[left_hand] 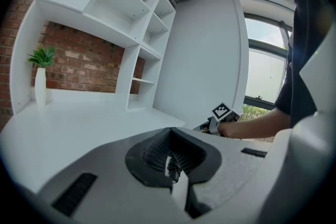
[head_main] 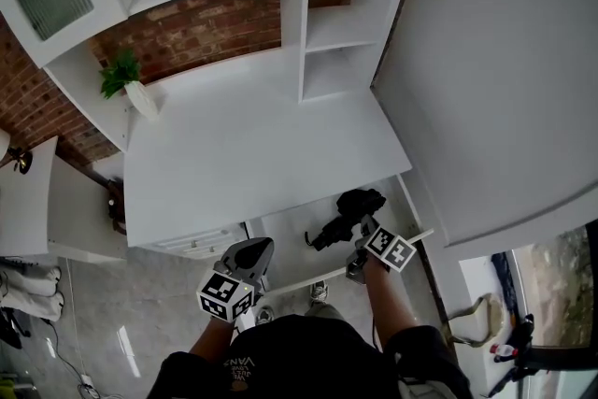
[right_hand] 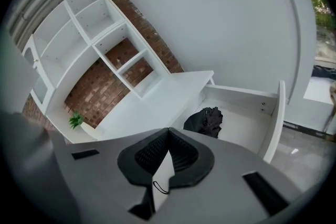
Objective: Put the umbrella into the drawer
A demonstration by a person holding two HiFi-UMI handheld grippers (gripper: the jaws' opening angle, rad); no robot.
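Observation:
A black folded umbrella (head_main: 348, 212) lies inside the open white drawer (head_main: 285, 234) under the desk, towards its right side. In the right gripper view the umbrella (right_hand: 206, 121) rests on the drawer floor, below and beyond my jaws, with the drawer's front panel (right_hand: 275, 118) to its right. My right gripper (head_main: 363, 240) hovers over the drawer's front right with its jaws shut and empty (right_hand: 165, 159). My left gripper (head_main: 256, 251) is at the drawer's front left, jaws shut (left_hand: 171, 163), holding nothing. It faces across the desk top; the right gripper (left_hand: 221, 114) shows beyond it.
The white desk top (head_main: 252, 145) is bare except for a small plant in a white vase (head_main: 133, 87) at its back left. White shelf cubbies (head_main: 341, 33) stand at the back right against a brick wall. A large white wall panel (head_main: 505, 79) closes off the right.

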